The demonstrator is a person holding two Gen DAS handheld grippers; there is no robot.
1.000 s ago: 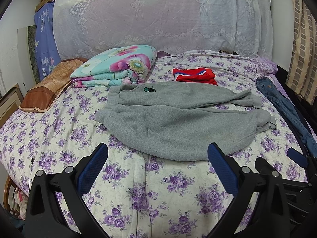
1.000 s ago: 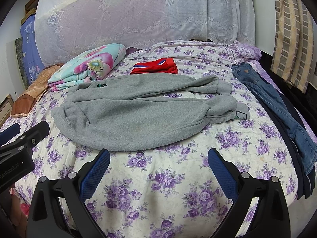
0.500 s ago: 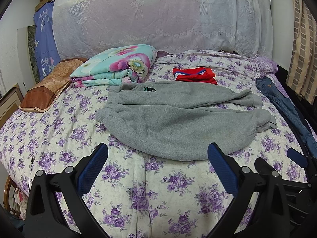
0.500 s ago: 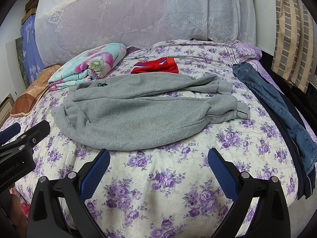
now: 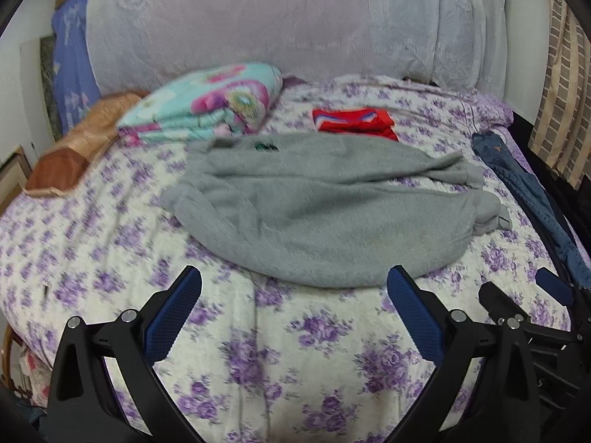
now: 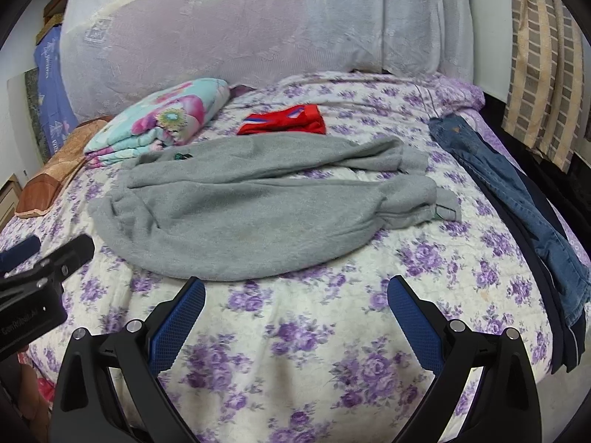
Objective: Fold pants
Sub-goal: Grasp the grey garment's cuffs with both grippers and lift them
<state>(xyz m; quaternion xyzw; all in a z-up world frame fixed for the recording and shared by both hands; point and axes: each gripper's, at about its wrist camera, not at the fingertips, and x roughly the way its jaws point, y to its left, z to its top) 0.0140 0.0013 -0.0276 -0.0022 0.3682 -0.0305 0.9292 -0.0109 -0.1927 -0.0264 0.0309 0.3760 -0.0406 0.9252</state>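
Note:
Grey sweatpants (image 5: 325, 214) lie folded lengthwise across the flowered bedspread (image 5: 258, 350), waistband to the left and cuffs to the right; they also show in the right wrist view (image 6: 258, 214). My left gripper (image 5: 293, 288) is open and empty, just short of the pants' near edge. My right gripper (image 6: 295, 295) is open and empty, also just before the near edge, toward the cuff side. The right gripper shows at the lower right of the left wrist view (image 5: 524, 313), and the left gripper shows at the left of the right wrist view (image 6: 48, 269).
A folded floral blanket (image 5: 207, 107) and a brown pillow (image 5: 74, 155) lie at the back left. A folded red garment (image 5: 354, 122) lies behind the pants. Blue jeans (image 6: 517, 203) lie along the bed's right edge. A cloth-covered headboard (image 5: 280, 22) stands behind.
Both grippers have moved forward and slightly down toward the pants' near edge; the left wrist view is blurred by motion. The pants have not moved.

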